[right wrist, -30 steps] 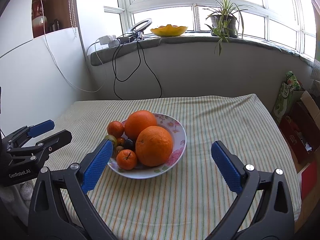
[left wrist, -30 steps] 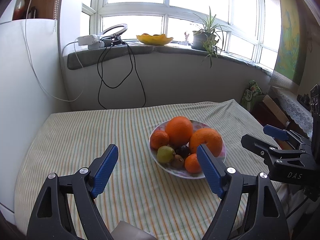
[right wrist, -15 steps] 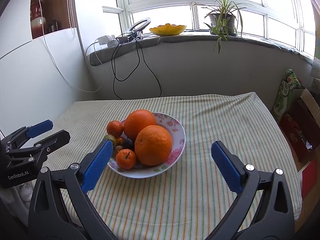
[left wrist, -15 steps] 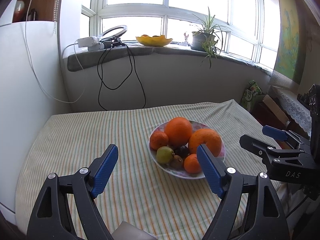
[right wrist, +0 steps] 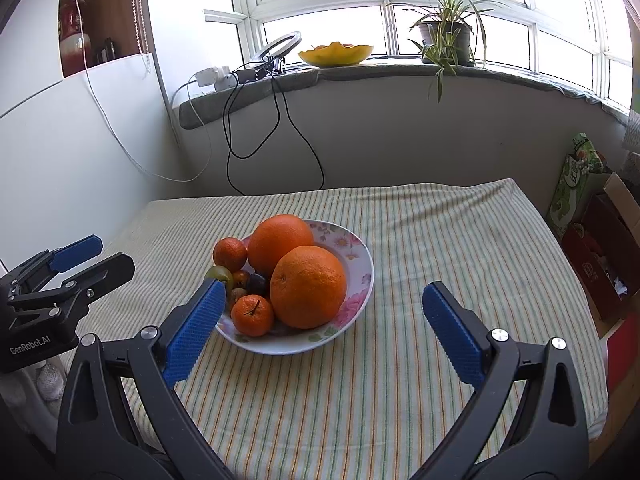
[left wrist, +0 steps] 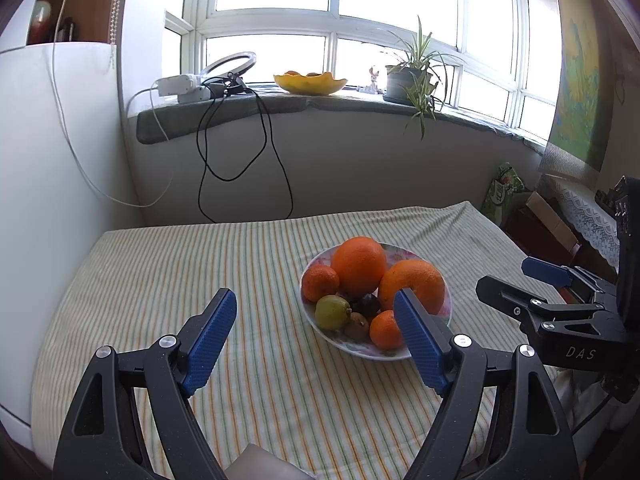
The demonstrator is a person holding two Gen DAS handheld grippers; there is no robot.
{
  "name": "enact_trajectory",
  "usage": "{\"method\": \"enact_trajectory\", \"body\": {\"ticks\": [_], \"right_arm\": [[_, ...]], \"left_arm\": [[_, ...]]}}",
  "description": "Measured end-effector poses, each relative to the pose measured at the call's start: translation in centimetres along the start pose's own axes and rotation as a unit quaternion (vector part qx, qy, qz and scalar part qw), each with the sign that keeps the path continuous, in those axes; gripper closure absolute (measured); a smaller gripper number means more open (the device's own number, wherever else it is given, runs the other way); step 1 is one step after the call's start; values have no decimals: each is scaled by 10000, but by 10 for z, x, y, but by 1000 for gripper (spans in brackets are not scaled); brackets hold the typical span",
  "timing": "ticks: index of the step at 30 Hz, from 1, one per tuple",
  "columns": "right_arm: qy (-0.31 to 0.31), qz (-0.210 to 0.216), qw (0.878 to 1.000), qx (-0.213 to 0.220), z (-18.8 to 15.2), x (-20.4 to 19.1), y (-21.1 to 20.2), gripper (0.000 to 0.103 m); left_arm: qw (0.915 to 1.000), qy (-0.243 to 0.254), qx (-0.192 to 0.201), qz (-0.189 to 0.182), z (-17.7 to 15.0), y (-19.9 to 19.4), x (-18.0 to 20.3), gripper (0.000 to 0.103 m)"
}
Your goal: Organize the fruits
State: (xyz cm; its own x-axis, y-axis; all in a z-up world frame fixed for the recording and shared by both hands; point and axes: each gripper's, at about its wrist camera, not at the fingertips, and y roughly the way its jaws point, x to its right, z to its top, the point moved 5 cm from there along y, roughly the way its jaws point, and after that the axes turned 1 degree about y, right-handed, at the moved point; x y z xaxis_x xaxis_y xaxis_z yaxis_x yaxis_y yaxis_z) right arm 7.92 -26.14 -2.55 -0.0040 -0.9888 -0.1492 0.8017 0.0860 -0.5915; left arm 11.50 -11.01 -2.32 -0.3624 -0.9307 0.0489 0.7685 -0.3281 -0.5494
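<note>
- My left tool hangs above the worktop with its blue pads spread wide and nothing between them; it sits short of the plate, to the plate's left.
- My right tool is likewise spread and empty, low over the cloth, with the plate's near edge just ahead of its left pad.
- All fruit I can see on the worktop lies on the flowered plate: two large oranges, piled in the middle and rear, three small mandarins at the edges, a green pear-like fruit, and a few small dark fruits tucked in the gaps.
- Judgement: the big oranges sit at the centre as the base, and the small fruits nest round them, so nothing rolls off.
- This fits either a finished gathering or a pile awaiting sorting; I cannot tell which.
- Worktop carries a striped cloth, slightly rumpled at the far corner.
- Room: bay window, potted plant, yellow bowl on the sill, cables hanging down the wall.
</note>
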Motion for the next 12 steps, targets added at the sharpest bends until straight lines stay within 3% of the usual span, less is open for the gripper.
{"method": "enact_trajectory", "body": {"ticks": [12], "right_arm": [[-2, -19, 10000, -36, -2, 0, 3, 2]], "left_arm": [[10000, 49, 38, 4, -2, 1, 0, 22]]}}
